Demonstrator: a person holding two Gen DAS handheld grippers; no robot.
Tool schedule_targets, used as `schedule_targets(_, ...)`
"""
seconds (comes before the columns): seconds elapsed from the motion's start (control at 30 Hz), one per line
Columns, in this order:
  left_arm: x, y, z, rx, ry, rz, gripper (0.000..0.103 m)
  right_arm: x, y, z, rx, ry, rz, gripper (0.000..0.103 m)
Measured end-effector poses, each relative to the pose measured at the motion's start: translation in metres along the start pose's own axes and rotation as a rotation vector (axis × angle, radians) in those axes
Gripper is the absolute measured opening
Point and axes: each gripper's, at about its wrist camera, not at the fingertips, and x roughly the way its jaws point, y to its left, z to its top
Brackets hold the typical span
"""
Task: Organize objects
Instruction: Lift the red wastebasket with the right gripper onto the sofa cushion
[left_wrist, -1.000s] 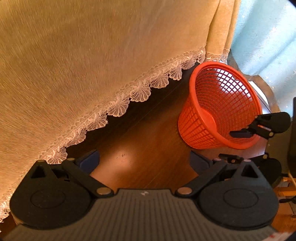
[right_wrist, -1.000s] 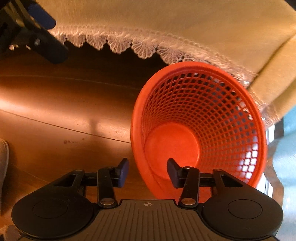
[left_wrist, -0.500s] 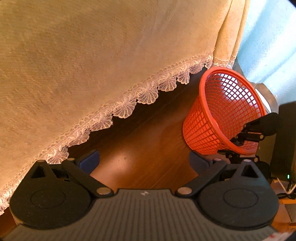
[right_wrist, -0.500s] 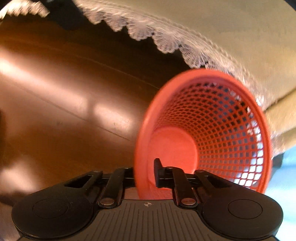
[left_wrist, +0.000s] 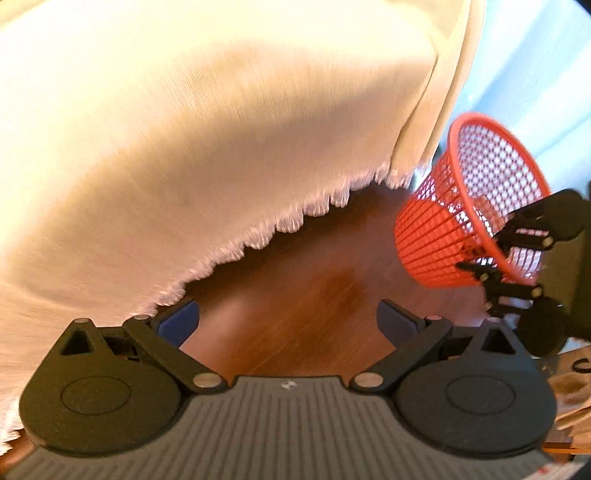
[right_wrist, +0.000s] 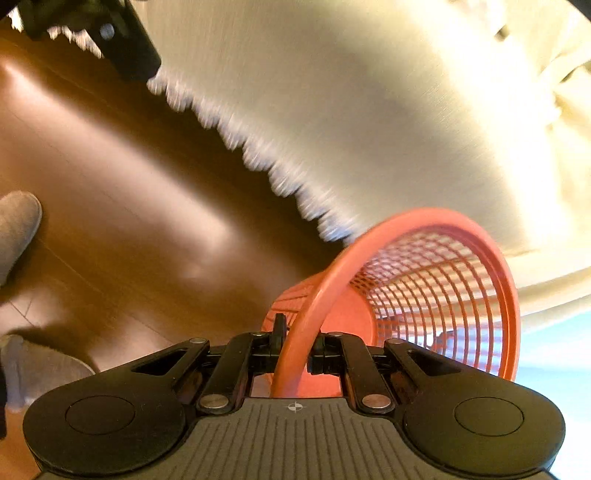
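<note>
wood floor | orange basket rim pinched in right tongs

Left gripper: black linkage arms, round black hubs, silver pivot screws, blue finger pads, ribbed grey body; right gripper likewise, crosshair mark on ribbed grey body.

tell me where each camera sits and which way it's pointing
Left wrist: rides on the open left tongs, aimed down across the brown wooden floor; the right tongs show at the right edge.
Right wrist: rides on the right tongs, shut on the orange plastic mesh basket rim; grey slippered feet show on the left.
Shared: basket, floor, cream lace-trimmed cloth.
</note>
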Motion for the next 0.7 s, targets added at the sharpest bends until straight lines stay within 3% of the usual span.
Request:
schedule_targets(0.17,-0.088,0.017,0.035,-0.032,-0.044,-0.003,0.101,-0.104,-0.028,0.035,-0.034,-0.028,-0.064,0.006)
schedule_targets(0.33,-0.168,0.041,0.077,-0.058,-0.104,0.006,0.101,-0.175,-0.062,0.083,-0.061,-0.048,-0.113,0.005)
schedule_targets(0.5,-0.220,0.068,0.122,-0.070,-0.156,0.034,0.101,-0.201,-0.095,0.130,-0.075,-0.067,-0.142,0.006)
schedule_targets(0.7,-0.252,0.103,0.185,-0.089,-0.208,0.084,0.101,-0.210,-0.137,0.155,-0.101,-0.061,-0.119,0.006)
